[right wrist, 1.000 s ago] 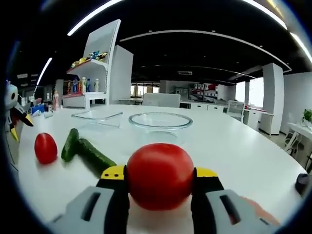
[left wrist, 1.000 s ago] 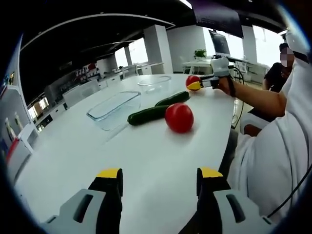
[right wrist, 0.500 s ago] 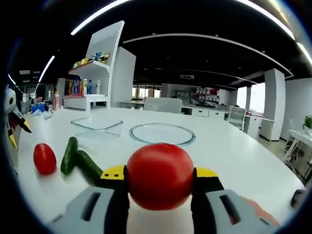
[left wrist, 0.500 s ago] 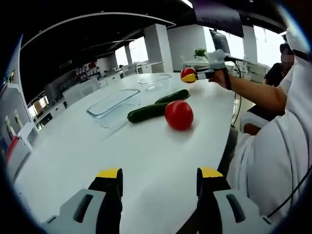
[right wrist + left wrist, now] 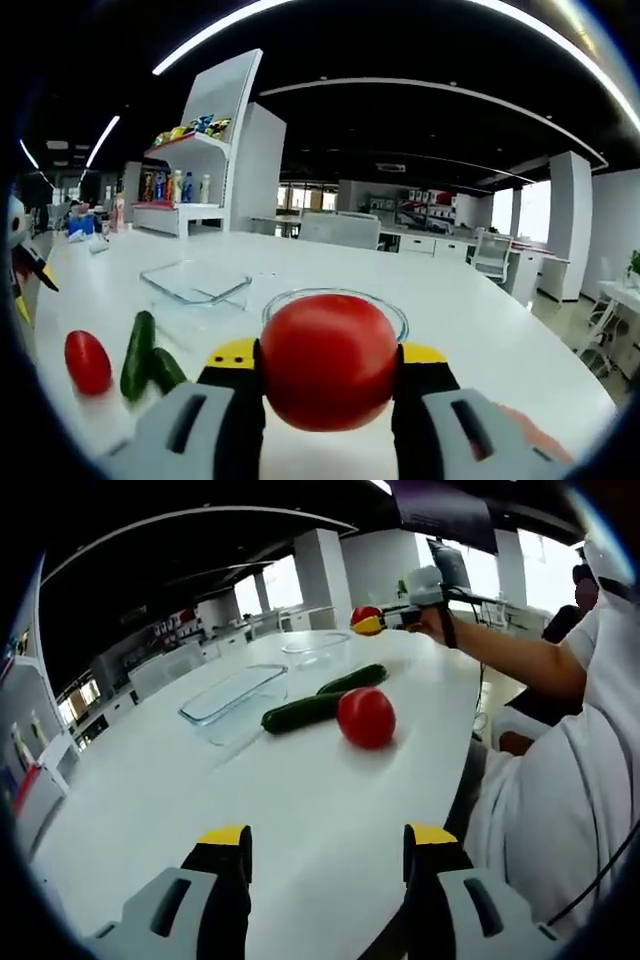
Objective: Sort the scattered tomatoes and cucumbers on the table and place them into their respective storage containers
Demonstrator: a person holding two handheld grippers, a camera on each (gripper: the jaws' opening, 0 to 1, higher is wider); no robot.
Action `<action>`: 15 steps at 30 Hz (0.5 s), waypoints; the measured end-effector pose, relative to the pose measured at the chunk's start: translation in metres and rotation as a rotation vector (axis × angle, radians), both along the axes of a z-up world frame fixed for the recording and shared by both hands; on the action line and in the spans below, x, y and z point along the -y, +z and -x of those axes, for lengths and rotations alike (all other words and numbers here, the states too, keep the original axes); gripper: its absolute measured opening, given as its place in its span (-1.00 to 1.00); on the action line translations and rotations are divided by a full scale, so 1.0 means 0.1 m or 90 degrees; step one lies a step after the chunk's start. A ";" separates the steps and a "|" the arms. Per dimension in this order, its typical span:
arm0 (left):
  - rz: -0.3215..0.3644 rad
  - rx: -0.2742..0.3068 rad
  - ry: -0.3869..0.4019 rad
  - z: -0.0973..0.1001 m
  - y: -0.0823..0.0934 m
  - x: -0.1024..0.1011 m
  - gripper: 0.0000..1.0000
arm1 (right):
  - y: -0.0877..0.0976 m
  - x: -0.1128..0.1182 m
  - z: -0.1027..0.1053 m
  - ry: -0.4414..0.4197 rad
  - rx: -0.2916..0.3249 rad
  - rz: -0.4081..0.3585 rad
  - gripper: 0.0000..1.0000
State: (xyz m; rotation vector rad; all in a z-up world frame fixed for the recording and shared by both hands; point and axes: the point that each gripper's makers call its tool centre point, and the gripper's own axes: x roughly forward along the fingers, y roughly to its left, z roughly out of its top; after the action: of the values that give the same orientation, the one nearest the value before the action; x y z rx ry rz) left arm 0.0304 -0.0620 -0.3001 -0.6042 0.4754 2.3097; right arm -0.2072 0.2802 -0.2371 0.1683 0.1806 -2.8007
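Yellow-tipped fingers (image 5: 238, 356) of the right gripper (image 5: 328, 365) clench a red tomato (image 5: 328, 360), now raised higher above the white counter (image 5: 480, 330) than a moment ago, just short of the round glass bowl (image 5: 335, 302). The left gripper (image 5: 327, 845) hovers with its fingers spread apart, holding nothing. Its view takes in the far-off right gripper and a person's outstretched arm (image 5: 510, 660). A second tomato (image 5: 366, 717) rests beside two cucumbers (image 5: 305, 712), near a rectangular glass dish (image 5: 235, 695). Beyond lies an open office with white shelves (image 5: 195, 140).
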 end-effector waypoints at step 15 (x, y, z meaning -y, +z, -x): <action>-0.001 -0.005 -0.011 0.02 0.09 -0.03 0.21 | 0.13 0.24 0.41 0.008 -0.016 -0.025 -0.04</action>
State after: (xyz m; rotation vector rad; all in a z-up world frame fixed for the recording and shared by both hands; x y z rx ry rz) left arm 0.0288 -0.0593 -0.2914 -0.5886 0.4804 2.2959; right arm -0.2481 0.2559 -0.2243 0.1416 0.2407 -2.7887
